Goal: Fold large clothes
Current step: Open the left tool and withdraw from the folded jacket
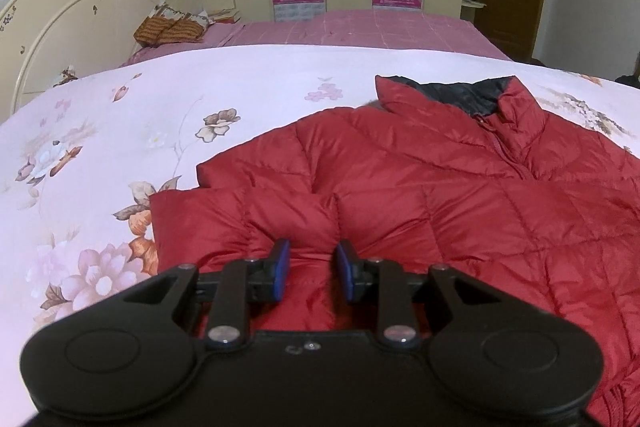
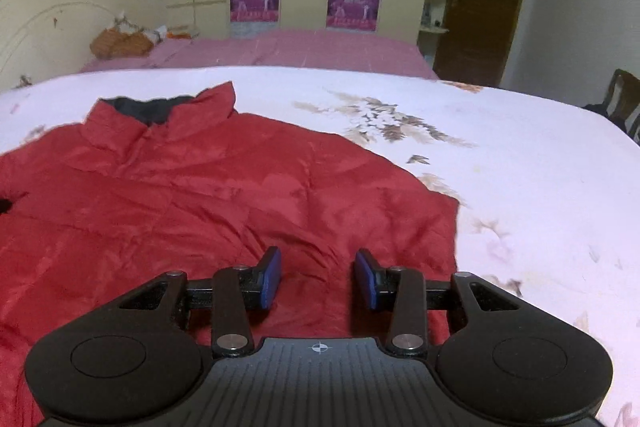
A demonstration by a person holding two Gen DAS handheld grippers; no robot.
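A: State of each claw?

B: Left gripper (image 1: 311,269): released, pads apart over a puffed fold of the red quilted jacket (image 1: 420,195). Right gripper (image 2: 318,279): released above the hem, nothing grasped.

A: Location and axis of the garment?

B: Flat on the floral bedspread (image 1: 120,131). Long axis runs away from both claws, hem nearest, collar (image 2: 168,107) farthest. Slick, padded, diamond-stitched shell.

The right gripper (image 2: 318,277) hangs with jaws apart over the red jacket (image 2: 200,195), seemingly gripping nothing, on the floral bedspread (image 2: 520,187).
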